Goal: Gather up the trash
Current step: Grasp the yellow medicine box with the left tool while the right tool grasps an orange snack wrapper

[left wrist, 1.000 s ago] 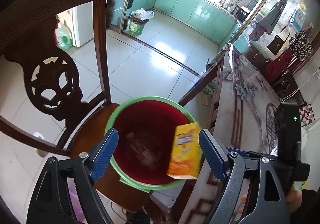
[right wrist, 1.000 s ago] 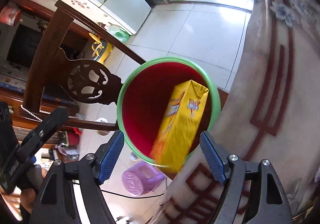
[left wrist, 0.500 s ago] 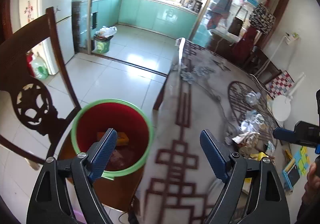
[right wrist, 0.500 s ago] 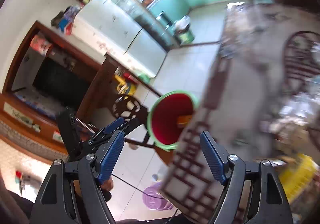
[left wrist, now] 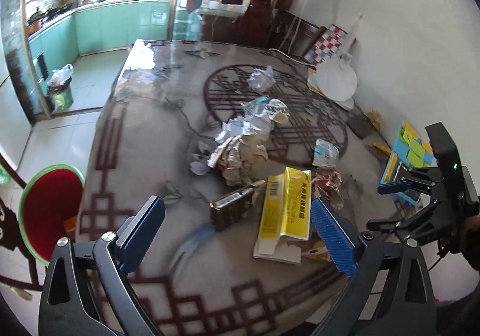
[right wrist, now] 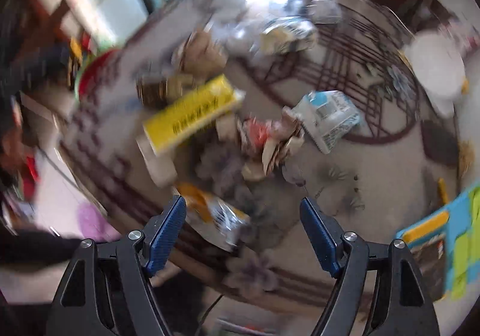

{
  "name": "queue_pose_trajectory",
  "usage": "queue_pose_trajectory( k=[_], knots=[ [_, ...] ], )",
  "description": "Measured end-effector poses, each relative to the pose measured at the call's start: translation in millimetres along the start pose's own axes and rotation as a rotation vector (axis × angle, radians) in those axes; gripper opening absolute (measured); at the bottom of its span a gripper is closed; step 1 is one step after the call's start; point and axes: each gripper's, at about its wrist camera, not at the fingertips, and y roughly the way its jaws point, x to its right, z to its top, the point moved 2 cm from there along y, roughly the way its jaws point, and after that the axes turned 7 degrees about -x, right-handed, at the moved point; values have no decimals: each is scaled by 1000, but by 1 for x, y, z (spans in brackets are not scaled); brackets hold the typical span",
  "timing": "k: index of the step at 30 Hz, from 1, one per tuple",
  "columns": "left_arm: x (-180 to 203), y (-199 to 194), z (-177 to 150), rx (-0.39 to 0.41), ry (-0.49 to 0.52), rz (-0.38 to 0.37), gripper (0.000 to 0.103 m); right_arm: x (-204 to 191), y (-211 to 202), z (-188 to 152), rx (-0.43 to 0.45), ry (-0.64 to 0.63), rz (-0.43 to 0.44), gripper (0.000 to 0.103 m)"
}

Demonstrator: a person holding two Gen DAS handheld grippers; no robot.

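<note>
My left gripper [left wrist: 238,228] is open and empty above the near part of the patterned table [left wrist: 144,132]. Ahead of it lie a flat yellow box [left wrist: 285,204], a dark small box [left wrist: 231,210] and a heap of crumpled paper [left wrist: 243,144]. The red bin with a green rim [left wrist: 49,210] stands at the left, below the table edge. My right gripper [right wrist: 243,231] is open and empty over the table's near edge; its view is blurred. It shows the yellow box [right wrist: 189,114], an orange wrapper [right wrist: 216,216] and a white-blue packet [right wrist: 327,114]. The right gripper also shows in the left wrist view [left wrist: 420,189].
A white round fan base [left wrist: 336,81] and coloured blocks [left wrist: 411,150] sit at the table's right side near the wall. A crumpled paper ball [left wrist: 261,78] lies farther back. A small green bin [left wrist: 61,93] stands on the kitchen floor. A purple stool [right wrist: 93,222] is below the table.
Both grippers have swung from over the red bin to over the table. The orange-yellow carton that was falling into the bin a second ago now lies inside it.
</note>
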Motion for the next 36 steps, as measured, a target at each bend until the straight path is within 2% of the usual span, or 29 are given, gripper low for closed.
queue_pose_trajectory(
  k=[3, 4, 7, 8, 9, 10, 11, 12, 14, 15, 23, 26, 29, 31, 33, 36],
  knots=[
    [24, 17, -1, -40, 38, -1, 98, -15, 36, -14, -11, -192, -68, 78],
    [30, 21, 0, -51, 44, -2, 98, -17, 45, -17, -20, -229, -66, 78],
    [43, 25, -1, -63, 50, -2, 98, -22, 69, -23, -69, -273, -14, 77],
    [47, 27, -1, -66, 52, 1, 98, -20, 75, -25, -81, -264, -7, 73],
    [49, 27, -1, -69, 56, 5, 98, -17, 79, -27, -86, -252, 13, 53],
    [51, 29, -1, -73, 60, 11, 98, -11, 78, -29, -70, -222, 59, 51],
    [54, 31, 0, -79, 65, 16, 98, -5, 76, -30, -54, -197, 79, 33],
    [55, 33, 0, -85, 68, 20, 98, 2, 74, -31, -44, -172, 91, 21],
    [58, 41, 1, -101, 70, 24, 98, 18, 68, -33, -24, -108, 136, 15],
    [60, 46, 2, -111, 72, 21, 98, 25, 63, -33, -6, -84, 140, 3],
    [82, 97, 1, -211, 143, 32, 98, 108, -9, -46, 183, 243, 109, 3],
    [87, 113, -2, -250, 151, 38, 95, 124, -27, -46, 230, 316, 108, 3],
    [86, 123, -4, -285, 143, 40, 80, 133, -36, -47, 251, 360, 102, 3],
    [84, 129, -6, -312, 123, 28, 56, 135, -37, -47, 255, 378, 99, 3],
    [79, 134, -8, -340, 91, 17, 40, 137, -37, -45, 257, 401, 106, 3],
    [73, 127, -8, -315, 50, 16, 39, 133, -29, -44, 267, 434, 127, 3]
  ],
)
